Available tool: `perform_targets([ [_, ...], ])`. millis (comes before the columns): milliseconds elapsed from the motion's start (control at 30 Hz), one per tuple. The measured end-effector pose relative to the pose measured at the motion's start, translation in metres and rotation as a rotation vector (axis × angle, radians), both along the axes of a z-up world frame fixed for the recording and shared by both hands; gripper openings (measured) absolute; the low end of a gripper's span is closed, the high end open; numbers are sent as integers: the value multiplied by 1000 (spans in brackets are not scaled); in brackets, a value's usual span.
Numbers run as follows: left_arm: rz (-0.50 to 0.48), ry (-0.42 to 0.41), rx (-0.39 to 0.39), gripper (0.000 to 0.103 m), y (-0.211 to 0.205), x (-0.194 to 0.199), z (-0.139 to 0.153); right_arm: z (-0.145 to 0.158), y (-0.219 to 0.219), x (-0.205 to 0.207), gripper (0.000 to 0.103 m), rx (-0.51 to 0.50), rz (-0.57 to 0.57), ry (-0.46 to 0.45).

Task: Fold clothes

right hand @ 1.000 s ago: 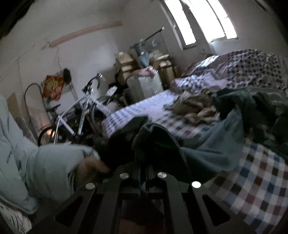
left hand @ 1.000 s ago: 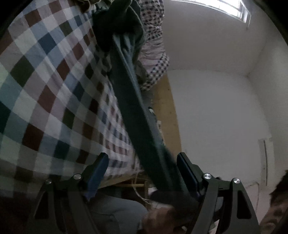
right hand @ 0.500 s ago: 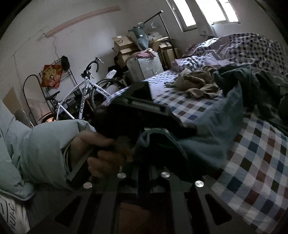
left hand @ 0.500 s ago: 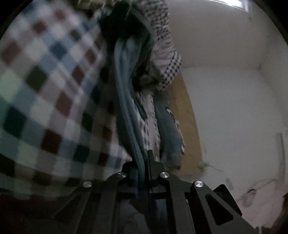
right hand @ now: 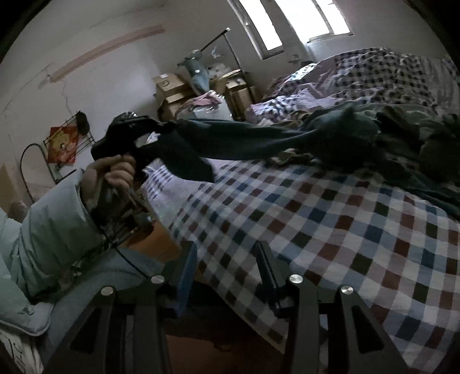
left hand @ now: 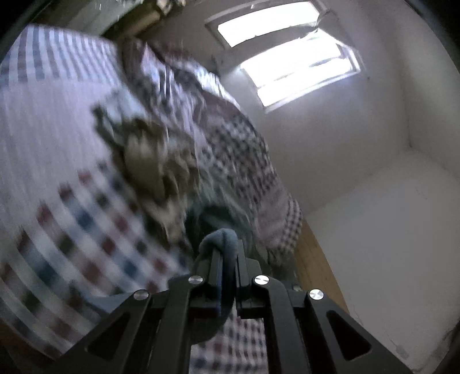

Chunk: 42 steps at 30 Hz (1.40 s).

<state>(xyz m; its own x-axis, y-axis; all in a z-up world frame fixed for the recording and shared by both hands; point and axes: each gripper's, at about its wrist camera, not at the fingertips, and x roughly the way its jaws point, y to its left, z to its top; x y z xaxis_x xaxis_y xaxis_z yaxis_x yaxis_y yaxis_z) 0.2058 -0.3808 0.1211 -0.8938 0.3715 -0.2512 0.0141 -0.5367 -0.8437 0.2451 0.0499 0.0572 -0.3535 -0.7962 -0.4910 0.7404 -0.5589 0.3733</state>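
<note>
A bed (right hand: pixel 330 230) covered by a sheet of blue, maroon and white checks fills the lower right of the right wrist view. At the upper right of that frame a finer dark-and-white checked quilt (right hand: pixel 382 72) lies heaped near a bright window (right hand: pixel 290 23). Cardboard boxes (right hand: pixel 172 92) are stacked against the far wall near the top centre, and a red hanging (right hand: pixel 61 143) sits on a wire rack at the left edge. The left wrist view is blurred; it shows the same checked bedding at the left, a crumpled tan garment (left hand: pixel 143 161) at centre left, white walls and the window at the top.

The dark teal garment (right hand: pixel 253 138) stretches as a taut band across the middle of the right wrist frame, from a rumpled pile of dark clothes at the right on the bed to the left gripper (right hand: pixel 161 126) at centre left. A loose flap of it hangs below the band next to that gripper. The left gripper, held by a hand (right hand: pixel 112 175) in a pale sleeve (right hand: pixel 49 230), is clamped on the cloth; in its own view a blue-grey fold bulges over the closed tips at bottom centre.

The right gripper (right hand: pixel 227 276), at the bottom centre of its view, is opening, with nothing between its jaws.
</note>
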Motion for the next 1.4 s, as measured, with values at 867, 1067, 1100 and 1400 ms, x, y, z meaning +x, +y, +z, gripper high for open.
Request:
perform_targets([
  [867,74,-53,-83,5,-45,17,-38,22,-56,-178,47,15,-251,-6],
  [1067,78,-50,-93,5,-47,13,-42,13,-91,-224,47,51,-269,-57],
  [1100,79,-49,-92,5,-47,12,-43,11,-97,-228,47,74,-280,-57],
  [1400,108,-66,-72,5,-60,7,-51,19,-101,-233,5,134,-353,13],
])
